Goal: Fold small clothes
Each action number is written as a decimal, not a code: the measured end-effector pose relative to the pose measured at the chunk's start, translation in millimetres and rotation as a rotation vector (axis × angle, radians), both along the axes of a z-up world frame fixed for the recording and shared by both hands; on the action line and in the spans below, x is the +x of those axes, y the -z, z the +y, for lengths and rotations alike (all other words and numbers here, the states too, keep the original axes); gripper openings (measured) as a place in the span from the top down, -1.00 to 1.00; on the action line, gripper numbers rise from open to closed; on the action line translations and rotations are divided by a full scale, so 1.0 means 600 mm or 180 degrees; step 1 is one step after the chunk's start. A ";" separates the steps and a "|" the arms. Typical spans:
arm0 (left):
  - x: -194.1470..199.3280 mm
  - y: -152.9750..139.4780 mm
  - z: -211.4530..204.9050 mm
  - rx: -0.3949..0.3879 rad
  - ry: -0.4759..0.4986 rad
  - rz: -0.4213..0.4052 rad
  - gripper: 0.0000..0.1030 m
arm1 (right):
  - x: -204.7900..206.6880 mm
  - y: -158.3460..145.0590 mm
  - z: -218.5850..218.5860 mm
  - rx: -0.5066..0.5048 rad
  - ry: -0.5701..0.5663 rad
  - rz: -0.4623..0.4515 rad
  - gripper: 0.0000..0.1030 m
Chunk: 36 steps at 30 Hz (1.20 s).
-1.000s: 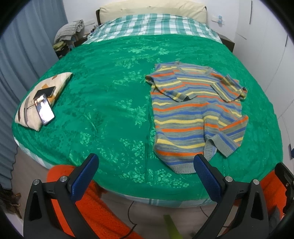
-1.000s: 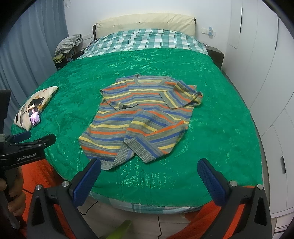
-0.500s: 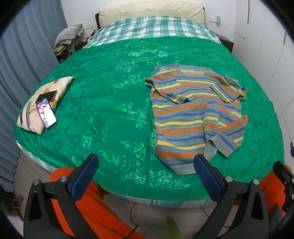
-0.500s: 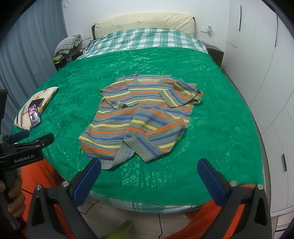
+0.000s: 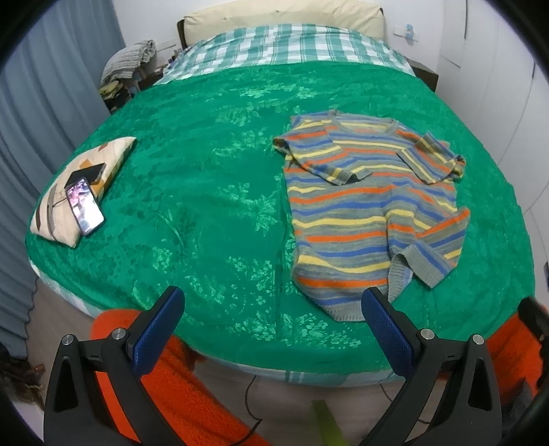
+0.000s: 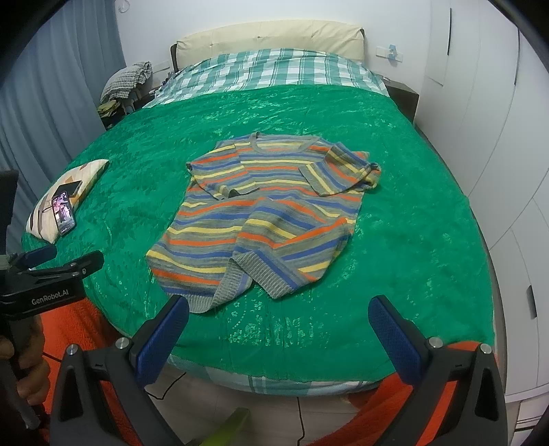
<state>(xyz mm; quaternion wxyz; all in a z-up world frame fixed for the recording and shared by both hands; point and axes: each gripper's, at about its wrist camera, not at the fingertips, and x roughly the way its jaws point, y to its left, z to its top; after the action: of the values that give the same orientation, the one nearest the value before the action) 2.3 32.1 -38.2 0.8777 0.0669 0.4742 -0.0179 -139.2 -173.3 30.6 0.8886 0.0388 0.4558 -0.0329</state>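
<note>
Both tongs, left [image 5: 272, 310] and right [image 6: 278, 319], gaping empty short of the bed [image 6: 411, 212], facing the half-folded striped sweater [image 6: 260, 219] (hem nearest for grabbing).

One striped sweater [image 5: 370, 206] [image 6: 264, 212], centre right of the frame | one green bedspread [image 5: 206, 192] [image 6: 411, 212] | one small cushion [image 5: 82, 185] [image 6: 65, 192], left edge | two phones [image 5: 84, 206] [image 6: 63, 212] on the cushion | one cream headboard [image 5: 284, 13] [image 6: 267, 37], top | two grippers [image 5: 271, 329] [image 6: 278, 336], each with two blue-padded fingers, bottom.
</note>
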 end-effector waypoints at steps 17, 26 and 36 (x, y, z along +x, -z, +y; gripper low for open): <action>0.130 0.228 0.046 -0.1244 0.0227 0.0582 -0.70 | 0.140 0.320 -0.184 0.2773 0.0736 0.0388 -0.71; 0.112 0.191 0.059 -0.1705 0.0648 0.0796 0.90 | 0.111 0.243 -0.187 0.2397 0.0412 0.0569 0.86; 0.105 0.229 0.051 -0.1032 0.0772 0.1162 0.36 | 0.072 0.273 -0.234 0.1744 0.0363 0.1250 0.24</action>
<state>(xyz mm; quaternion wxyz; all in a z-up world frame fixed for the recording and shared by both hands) 65.3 63.0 -175.9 0.7684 -0.0226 0.6039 -0.2104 -95.7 -313.7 -133.1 0.7372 0.2945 0.6072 0.0343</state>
